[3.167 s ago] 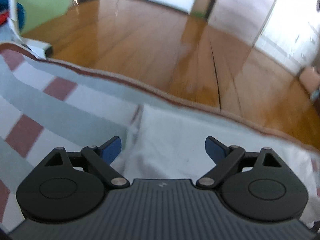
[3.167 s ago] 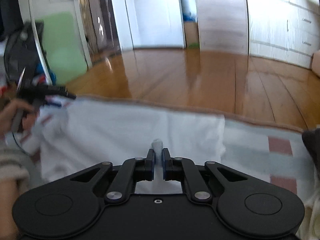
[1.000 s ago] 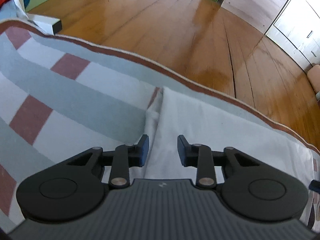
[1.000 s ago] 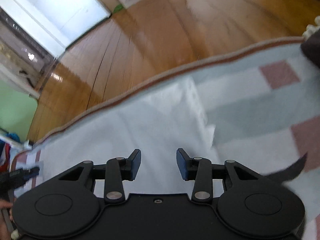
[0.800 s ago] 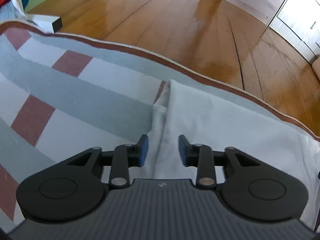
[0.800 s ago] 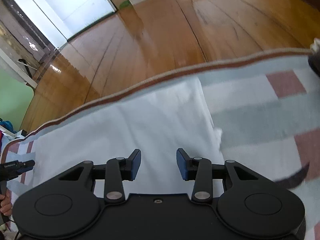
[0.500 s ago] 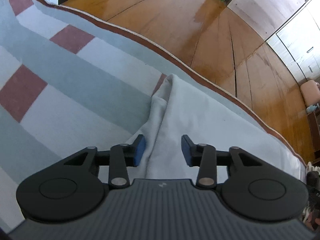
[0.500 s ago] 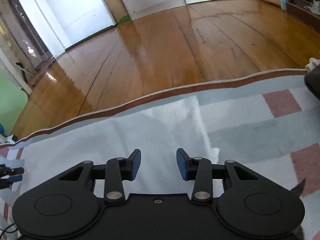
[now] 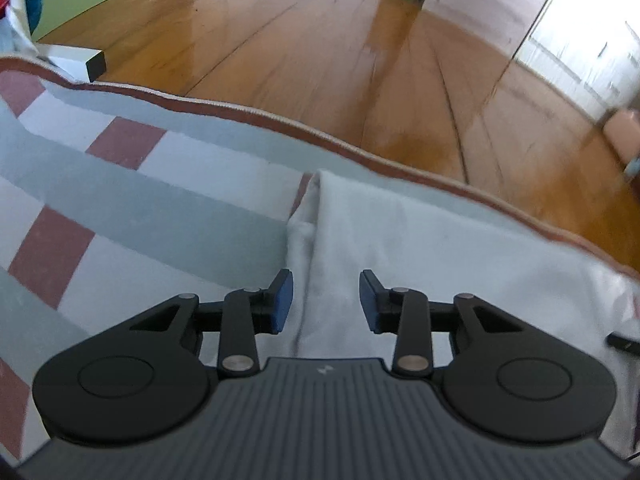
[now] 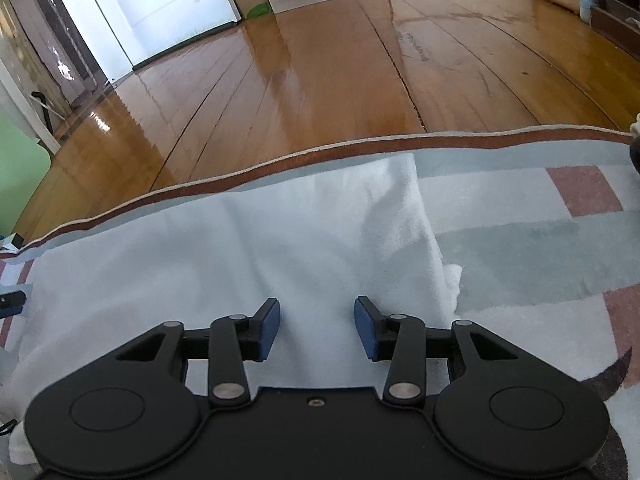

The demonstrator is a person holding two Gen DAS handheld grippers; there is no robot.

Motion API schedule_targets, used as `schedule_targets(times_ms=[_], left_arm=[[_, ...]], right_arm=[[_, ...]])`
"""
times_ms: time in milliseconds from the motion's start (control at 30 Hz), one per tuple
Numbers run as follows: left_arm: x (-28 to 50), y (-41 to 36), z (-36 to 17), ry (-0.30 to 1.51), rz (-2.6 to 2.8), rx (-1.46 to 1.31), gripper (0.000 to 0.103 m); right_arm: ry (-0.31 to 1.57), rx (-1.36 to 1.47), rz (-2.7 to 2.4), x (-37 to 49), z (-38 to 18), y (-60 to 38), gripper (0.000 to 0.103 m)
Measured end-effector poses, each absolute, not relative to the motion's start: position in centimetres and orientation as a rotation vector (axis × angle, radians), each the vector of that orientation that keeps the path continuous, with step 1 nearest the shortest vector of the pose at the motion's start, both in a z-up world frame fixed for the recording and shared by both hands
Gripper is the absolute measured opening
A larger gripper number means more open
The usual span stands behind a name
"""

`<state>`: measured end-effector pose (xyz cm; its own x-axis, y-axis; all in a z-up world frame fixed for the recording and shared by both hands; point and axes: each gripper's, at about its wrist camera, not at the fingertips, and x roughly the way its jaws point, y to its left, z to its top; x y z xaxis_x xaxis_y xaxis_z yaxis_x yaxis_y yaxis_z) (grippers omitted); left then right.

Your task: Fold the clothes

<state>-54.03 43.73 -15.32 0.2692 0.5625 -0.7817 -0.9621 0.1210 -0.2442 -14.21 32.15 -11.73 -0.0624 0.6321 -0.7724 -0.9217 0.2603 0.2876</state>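
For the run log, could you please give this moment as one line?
left gripper: open, over garment edge | right gripper: open, above white garment | garment flat on striped rug

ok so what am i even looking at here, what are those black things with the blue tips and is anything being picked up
Those black shapes are two hand-held grasping tools; a person carries one in each hand, and there is no robot arm. Each picture comes from a wide-angle camera on one tool, looking forward along its two blue-padded fingers. One view shows the left tool, the other the right tool. Both hang open over a white garment, lying flat and apparently folded on a striped rug with grey, white and red blocks. Beyond the rug is a wooden floor. Nothing is held: there is a clear gap between each tool's pads.
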Motion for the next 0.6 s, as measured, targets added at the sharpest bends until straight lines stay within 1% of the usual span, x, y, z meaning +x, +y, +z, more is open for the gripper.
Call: schedule_targets(times_ms=[167,333,367,433,467,600], left_arm=[[-53.9,44.6,-15.3,0.566,1.171,-0.833,0.036],[-53.9,45.5,-16.6,0.612,1.151,-0.878,0.035],[-54.0,45.7,-16.7,0.606,1.147,-0.884,0.033],[-54.1,45.8,-16.8,0.596,1.125,-0.892,0.017],[-54.0,45.7,-16.8,0.594,1.111,-0.892,0.007],[-52.8,45.0,-16.5,0.635,1.089,-0.826,0.007]], right_arm=[[0.984,-0.379,1.319,-14.2,-11.6,32.0,0.048],[0.970,-0.378,1.316,-14.5,-11.7,31.8,0.048],[0.967,-0.379,1.315,-14.5,-11.7,31.7,0.048],[0.973,-0.381,1.308,-14.7,-11.6,31.9,0.048],[0.978,-0.381,1.305,-14.7,-11.5,31.9,0.048],[1.024,-0.334,1.324,-14.0,-11.0,31.8,0.048]])
